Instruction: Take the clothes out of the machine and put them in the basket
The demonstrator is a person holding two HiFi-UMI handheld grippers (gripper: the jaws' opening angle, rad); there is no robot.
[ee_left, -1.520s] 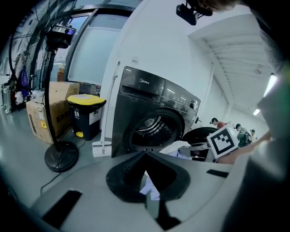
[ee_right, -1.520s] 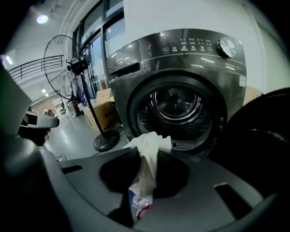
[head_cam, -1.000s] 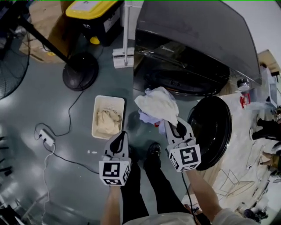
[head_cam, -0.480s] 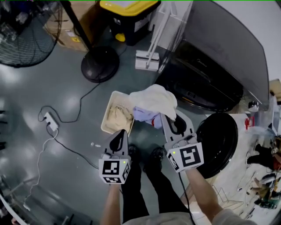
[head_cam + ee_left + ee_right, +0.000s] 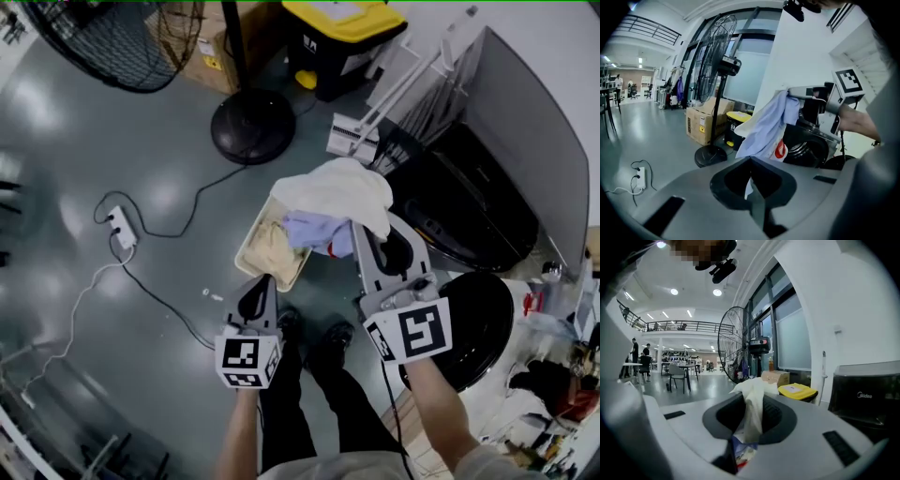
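**Entry: one bundle of laundry, in transit to basket**

Head view. My right gripper (image 5: 380, 251) is pinching the clothes (image 5: 333, 202), a cream piece over a pale blue one, held above the far end of the basket (image 5: 242, 259). The basket sits on the floor just beside the washing machine (image 5: 487, 202) and already holds a beige garment (image 5: 270, 246). My left gripper (image 5: 256, 292) hangs over the near rim.

Left gripper view. Its jaws are pressed together on nothing. The bundle (image 5: 764, 129) dangles ahead from the other claw, clear of the floor.

Right gripper view. Cloth (image 5: 752, 411) fills the gap and the jaws clamp a fold of it.

Hazards, as I judge them. Only a fold is caught, so the blue piece may slide free. Letting go here risks part landing outside the rim. The cable (image 5: 159, 298) by my feet could trip me.
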